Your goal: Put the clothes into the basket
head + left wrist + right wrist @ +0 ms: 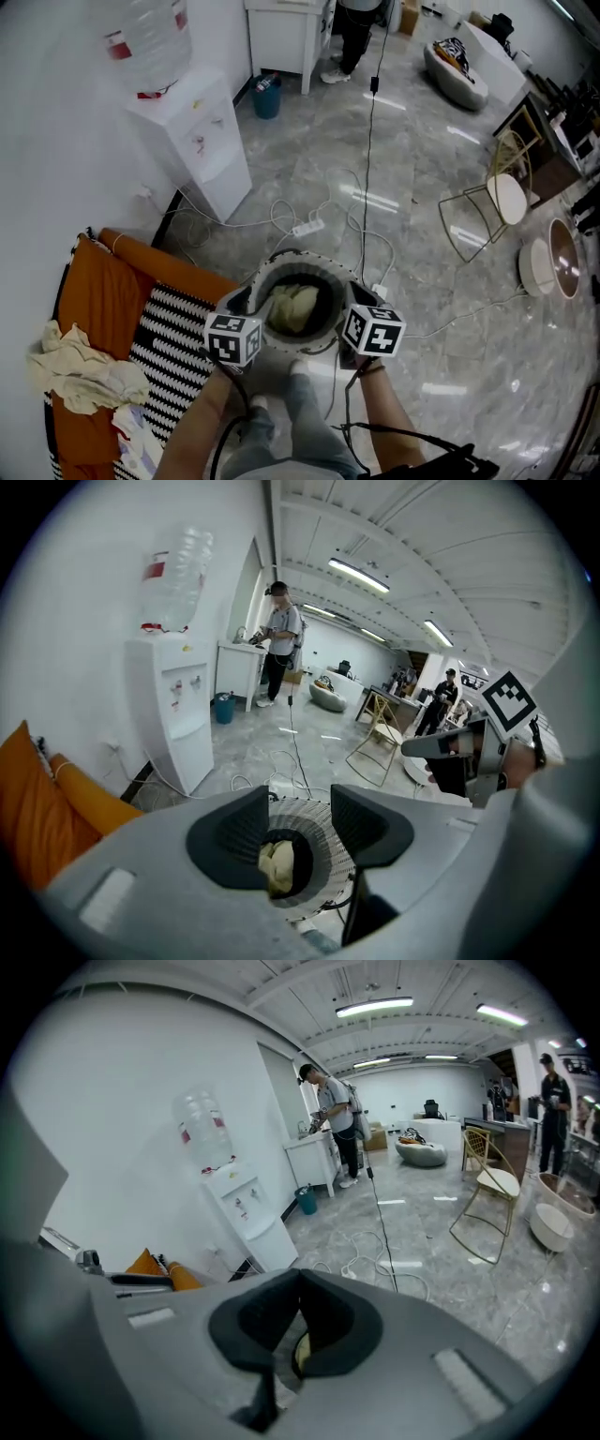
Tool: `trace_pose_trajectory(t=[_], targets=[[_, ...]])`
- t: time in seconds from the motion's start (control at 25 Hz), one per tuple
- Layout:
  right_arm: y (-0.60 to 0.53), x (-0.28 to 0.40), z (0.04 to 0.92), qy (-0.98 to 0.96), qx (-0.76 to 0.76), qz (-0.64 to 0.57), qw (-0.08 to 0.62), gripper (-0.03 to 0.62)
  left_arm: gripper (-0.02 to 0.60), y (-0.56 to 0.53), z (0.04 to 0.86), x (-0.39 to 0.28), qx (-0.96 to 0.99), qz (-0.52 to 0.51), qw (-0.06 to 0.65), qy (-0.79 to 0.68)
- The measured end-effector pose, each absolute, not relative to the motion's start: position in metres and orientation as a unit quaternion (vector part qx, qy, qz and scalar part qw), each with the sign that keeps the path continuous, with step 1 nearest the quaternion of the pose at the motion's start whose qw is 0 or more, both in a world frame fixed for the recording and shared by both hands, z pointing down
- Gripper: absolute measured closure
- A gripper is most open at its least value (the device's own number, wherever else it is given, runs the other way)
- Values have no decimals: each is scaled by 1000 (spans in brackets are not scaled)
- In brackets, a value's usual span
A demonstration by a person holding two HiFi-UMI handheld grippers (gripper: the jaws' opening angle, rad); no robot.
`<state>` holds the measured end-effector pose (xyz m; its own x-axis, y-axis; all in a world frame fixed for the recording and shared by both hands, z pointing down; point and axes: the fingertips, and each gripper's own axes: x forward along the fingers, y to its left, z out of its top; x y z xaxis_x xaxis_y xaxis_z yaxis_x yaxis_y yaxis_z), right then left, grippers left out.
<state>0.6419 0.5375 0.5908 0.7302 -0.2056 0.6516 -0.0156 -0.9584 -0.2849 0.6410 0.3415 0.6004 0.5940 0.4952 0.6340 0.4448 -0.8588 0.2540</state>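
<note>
One pale cloth (294, 307) in upright basket (272, 274); L gripper (300, 806) open, R gripper (298, 1288) closed.

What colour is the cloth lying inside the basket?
Pale yellow; the cloth shows best in the head view.

We stood over the basket (323, 265) on the floor, with a garment (293, 307) lying in it. Our left gripper (298, 822) hung at its left rim, our right gripper (298, 1312) at its right. A sofa (108, 291) stood to the left, with a heap of clothes (75, 370) on it. Behind the basket lay a power strip (307, 227). A water dispenser (197, 141) stood behind and to the left, and a chair (509, 197) well off to the right.
</note>
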Motion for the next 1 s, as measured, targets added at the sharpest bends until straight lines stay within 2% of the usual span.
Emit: trace_pose_trajectory(t=[0.52,1.0], targets=[[415,670,532,218,-909,-345,85,591,365,224,540,612,940,311,93,103],[275,639,491,362,-875,-318,46,591,365,121,504,526,955,268,119,-36]])
